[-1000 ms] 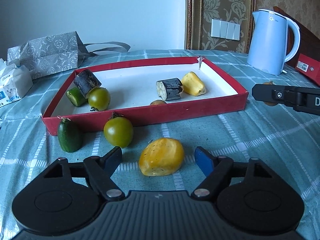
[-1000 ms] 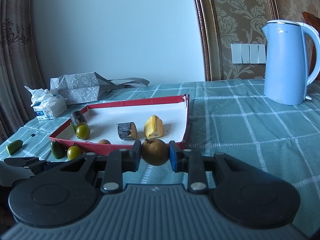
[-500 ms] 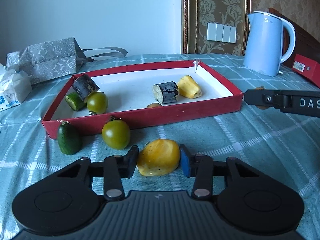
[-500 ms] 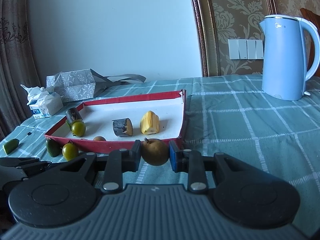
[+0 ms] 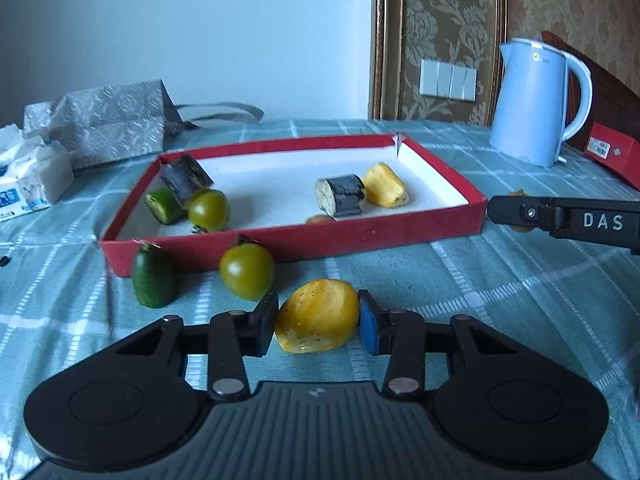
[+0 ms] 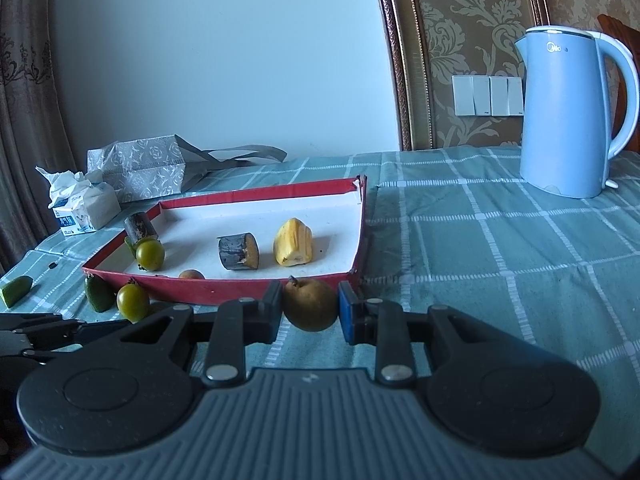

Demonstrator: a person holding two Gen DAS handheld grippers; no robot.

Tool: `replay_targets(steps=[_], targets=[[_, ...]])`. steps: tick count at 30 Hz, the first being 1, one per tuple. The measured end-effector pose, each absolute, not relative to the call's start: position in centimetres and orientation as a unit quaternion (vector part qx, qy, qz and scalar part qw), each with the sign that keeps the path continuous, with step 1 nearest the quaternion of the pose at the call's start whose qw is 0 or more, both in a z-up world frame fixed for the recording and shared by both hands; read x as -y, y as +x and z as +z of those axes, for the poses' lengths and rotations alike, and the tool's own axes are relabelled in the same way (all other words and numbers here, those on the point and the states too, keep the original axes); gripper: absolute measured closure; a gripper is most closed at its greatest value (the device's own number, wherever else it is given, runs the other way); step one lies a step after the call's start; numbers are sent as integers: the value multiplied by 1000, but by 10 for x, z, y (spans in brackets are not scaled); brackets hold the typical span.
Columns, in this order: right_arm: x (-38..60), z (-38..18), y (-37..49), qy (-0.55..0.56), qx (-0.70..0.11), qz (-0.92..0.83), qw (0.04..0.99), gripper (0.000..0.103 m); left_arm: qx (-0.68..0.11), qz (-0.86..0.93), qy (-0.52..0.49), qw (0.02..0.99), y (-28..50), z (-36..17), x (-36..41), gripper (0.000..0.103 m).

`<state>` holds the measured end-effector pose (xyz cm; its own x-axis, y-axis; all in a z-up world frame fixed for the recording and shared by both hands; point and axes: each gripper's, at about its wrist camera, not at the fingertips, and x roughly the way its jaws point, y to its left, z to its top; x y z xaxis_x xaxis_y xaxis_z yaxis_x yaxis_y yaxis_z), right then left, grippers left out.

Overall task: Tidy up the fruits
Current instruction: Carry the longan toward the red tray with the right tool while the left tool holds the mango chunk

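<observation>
Looking at your left gripper (image 5: 318, 322), the jaws are pinching the yellow fruit (image 5: 318, 316) from both sides, low over the table (image 5: 520, 300) just in front of the red tray (image 5: 280, 242). Your right gripper (image 6: 310, 308) has its jaws clamped on a small brown pear (image 6: 311, 304), right at the tray's near right corner; in the left wrist view all you get of that one is a black finger poking in from the right edge with slivers of brown fruit peeking out behind it. Inside the tray you've got a green tomato (image 5: 209, 210), a green cut piece (image 5: 162, 206) half hidden under a dark stubby chunk (image 5: 186, 176), another dark chunk (image 5: 340, 196) and a yellow wedge (image 5: 385, 186) just beside it. There's also a small orange-brown thing (image 5: 320, 219) mostly blocked by the tray's front wall, so can't tell what it is. Outside the tray, right against its front wall, sit a dark green fruit (image 5: 154, 280) and a second green tomato (image 5: 247, 270). The right wrist view also catches a green slice (image 6: 16, 290) off at the far left, well apart from everything. The blue kettle (image 5: 536, 104) stands well behind the tray on the right, and a red box (image 5: 612, 156) beside it is cut off by the frame edge.
</observation>
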<state>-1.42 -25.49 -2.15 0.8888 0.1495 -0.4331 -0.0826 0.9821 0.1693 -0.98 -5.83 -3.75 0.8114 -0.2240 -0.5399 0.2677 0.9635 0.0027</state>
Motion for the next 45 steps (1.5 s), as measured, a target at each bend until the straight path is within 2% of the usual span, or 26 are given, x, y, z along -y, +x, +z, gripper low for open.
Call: replay_targets(steps=[19, 45], targets=[[248, -28, -12, 61, -232, 52, 969, 76, -223, -62, 11, 973, -20, -24, 6, 62], [220, -12, -15, 41, -194, 81, 977, 76, -226, -56, -14, 972, -15, -31, -6, 62]])
